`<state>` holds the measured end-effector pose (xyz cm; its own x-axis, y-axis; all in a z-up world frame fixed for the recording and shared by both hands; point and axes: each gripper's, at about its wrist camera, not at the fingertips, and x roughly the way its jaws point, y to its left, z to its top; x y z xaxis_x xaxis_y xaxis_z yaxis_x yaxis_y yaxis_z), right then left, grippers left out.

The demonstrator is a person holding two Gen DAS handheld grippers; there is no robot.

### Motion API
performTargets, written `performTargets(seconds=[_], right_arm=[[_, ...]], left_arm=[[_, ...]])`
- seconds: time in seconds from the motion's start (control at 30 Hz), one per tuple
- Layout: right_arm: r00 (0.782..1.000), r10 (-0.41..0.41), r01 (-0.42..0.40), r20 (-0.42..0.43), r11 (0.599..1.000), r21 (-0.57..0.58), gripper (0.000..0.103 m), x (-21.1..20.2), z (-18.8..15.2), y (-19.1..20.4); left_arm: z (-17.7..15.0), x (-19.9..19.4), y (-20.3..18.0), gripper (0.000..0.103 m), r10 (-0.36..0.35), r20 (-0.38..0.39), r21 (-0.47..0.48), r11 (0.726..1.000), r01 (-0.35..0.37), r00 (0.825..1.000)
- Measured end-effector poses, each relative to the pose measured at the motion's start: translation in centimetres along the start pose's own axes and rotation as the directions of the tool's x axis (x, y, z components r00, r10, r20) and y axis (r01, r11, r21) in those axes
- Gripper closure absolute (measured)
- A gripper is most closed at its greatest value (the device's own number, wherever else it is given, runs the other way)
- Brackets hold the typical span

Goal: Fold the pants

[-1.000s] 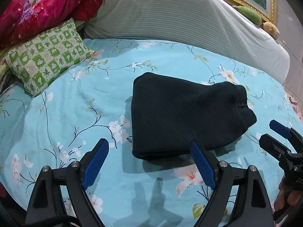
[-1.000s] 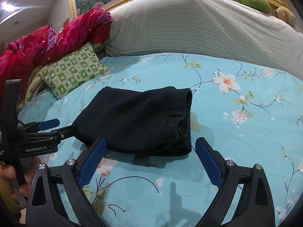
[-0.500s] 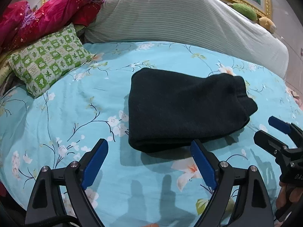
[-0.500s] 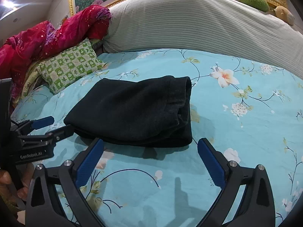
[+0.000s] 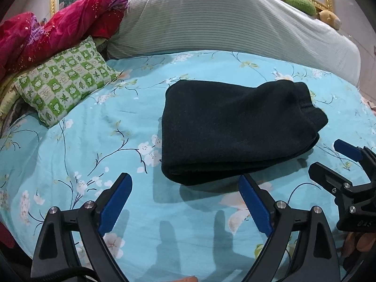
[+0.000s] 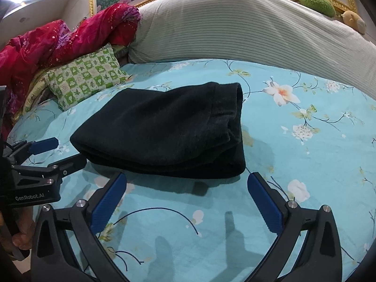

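Note:
The black pants (image 5: 235, 129) lie folded into a compact stack on the turquoise floral bed sheet (image 5: 94, 141); they also show in the right wrist view (image 6: 169, 127). My left gripper (image 5: 185, 188) is open and empty, just in front of the stack's near edge, clear of it. My right gripper (image 6: 186, 183) is open and empty, a little in front of the stack's near right corner. The right gripper also shows at the right edge of the left wrist view (image 5: 329, 159), and the left gripper shows at the left edge of the right wrist view (image 6: 63, 150).
A green checked pillow (image 5: 63, 82) lies at the back left. A red blanket (image 5: 47, 35) is heaped behind it. A large grey striped bolster (image 5: 223, 23) runs along the headboard, with plush toys (image 5: 303, 4) on top.
Both grippers have drawn back and up a little from the folded pants, so the stack sits farther off in both views. The pants have not moved.

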<state>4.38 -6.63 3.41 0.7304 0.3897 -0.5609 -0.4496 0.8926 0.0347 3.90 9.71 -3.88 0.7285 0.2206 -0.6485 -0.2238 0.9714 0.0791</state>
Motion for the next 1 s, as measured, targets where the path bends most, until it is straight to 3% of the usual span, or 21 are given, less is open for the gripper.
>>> performTargets(seconds=[1.0], right_arm=[[0.999, 0.031, -0.031, 0.010, 0.999, -0.016, 0.000, 0.54, 0.23, 0.57]], left_arm=[[0.14, 0.42, 0.19, 0.009, 0.018, -0.002, -0.018, 1.000, -0.018, 1.000]])
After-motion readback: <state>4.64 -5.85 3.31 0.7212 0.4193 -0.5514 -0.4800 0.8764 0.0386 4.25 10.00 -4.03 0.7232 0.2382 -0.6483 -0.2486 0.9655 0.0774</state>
